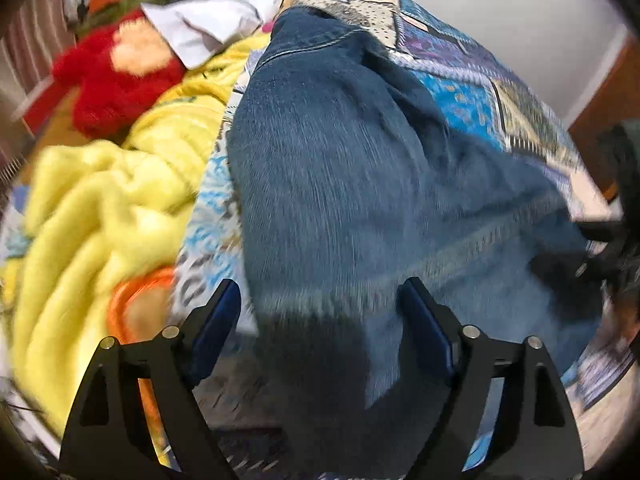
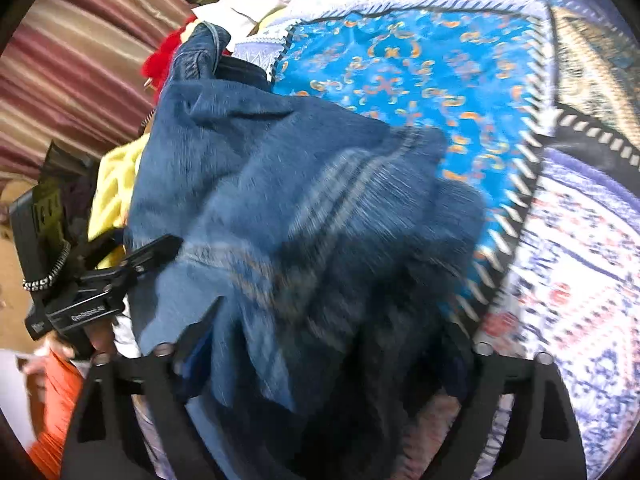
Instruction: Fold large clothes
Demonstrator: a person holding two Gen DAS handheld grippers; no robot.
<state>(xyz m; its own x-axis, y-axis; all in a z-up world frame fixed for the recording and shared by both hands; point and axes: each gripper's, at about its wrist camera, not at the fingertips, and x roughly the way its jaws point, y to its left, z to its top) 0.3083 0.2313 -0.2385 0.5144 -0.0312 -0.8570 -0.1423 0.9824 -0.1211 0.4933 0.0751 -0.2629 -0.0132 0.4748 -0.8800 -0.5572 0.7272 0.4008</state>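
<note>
Both claws are spread wide over the jeans. In the left wrist view, the left claw [image 1: 320, 320] is seen at the bottom of the frame with its blue pads [image 1: 218, 320] well apart; the near edge of the jeans [image 1: 340, 184] lies between them, but no pad is seen pressing on the denim. The jeans fill the middle of the frame and run up toward a stitched band at upper centre. They are laid on a patchwork quilt [image 1: 472, 100]. At left a yellow blanket [image 1: 100, 208] is bunched just beside them, with a red plush toy [image 1: 112, 88] and a white cloth [image 1: 208, 28] above it.

In the right wrist view, the right claw [image 2: 320, 360] is also spread at the bottom of the frame, a loose fold of denim [image 2: 280, 208] draped between and over its fingers; its pads are mostly hidden, and no pinch can be made out. The left claw's body [image 2: 80, 308] is seen at lower left, touching the jeans' edge.

Denim of this kind is judged heavy, thick and fairly stiff, not slippery and not fragile; a hold on the hems or the stitched band is judged best.

The quilt [image 2: 420, 72] appears soft and uneven. A striped curtain [image 2: 80, 72] hangs at upper left.
</note>
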